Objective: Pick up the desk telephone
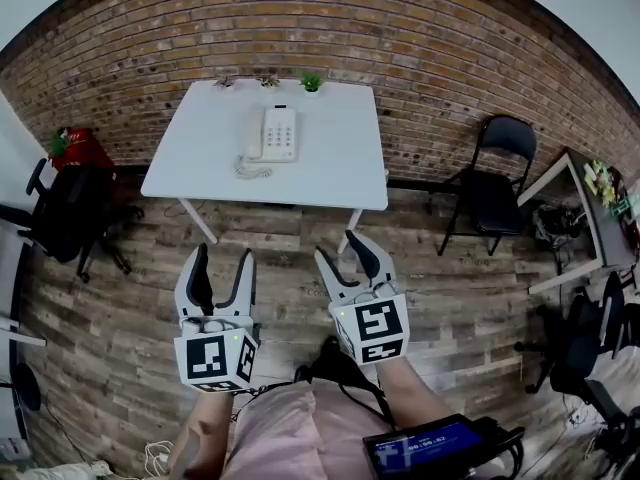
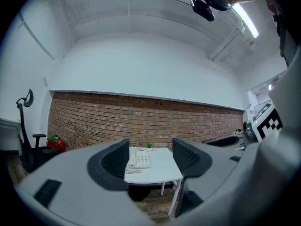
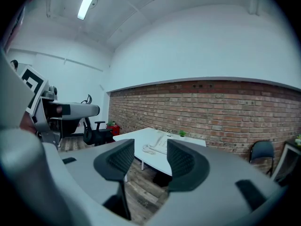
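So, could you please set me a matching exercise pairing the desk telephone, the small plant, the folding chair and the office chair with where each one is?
Things:
1. desk telephone
2. small plant
3. folding chair
4. office chair

Places, as the head view shows them:
A. on the floor, right of the white table
B. on the floor, left of the table
C. at the table's far edge, by the brick wall
D. near the table's middle

Pairs: 1-D, 2-C, 3-A, 4-B.

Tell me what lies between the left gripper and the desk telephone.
Head view: past the left gripper, wooden floor, then the white table's bare top and the coiled cord before the desk telephone.
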The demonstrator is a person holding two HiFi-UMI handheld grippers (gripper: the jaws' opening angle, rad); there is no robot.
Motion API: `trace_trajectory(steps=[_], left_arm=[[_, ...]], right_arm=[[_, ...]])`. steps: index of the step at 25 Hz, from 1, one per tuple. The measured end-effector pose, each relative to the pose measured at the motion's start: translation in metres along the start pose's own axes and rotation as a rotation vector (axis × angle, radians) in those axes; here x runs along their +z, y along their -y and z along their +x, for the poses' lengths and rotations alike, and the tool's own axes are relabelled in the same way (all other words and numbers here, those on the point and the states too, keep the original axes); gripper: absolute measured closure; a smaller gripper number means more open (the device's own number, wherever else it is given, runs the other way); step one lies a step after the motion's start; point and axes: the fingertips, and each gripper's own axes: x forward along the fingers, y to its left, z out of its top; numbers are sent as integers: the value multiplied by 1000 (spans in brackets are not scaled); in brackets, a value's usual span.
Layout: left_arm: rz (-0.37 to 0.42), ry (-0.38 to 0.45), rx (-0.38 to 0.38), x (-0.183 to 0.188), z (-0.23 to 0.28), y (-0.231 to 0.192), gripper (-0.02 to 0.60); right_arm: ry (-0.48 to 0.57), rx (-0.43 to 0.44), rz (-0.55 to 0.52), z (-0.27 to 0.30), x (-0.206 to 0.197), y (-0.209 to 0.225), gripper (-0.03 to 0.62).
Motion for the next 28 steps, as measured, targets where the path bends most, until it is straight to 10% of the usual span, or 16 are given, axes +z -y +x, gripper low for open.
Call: trace_trajectory(steps=[28], left_arm=[[13, -172, 1, -54, 217, -23, 285]], right_arm=[[-67, 21, 117, 191, -20, 129, 375]])
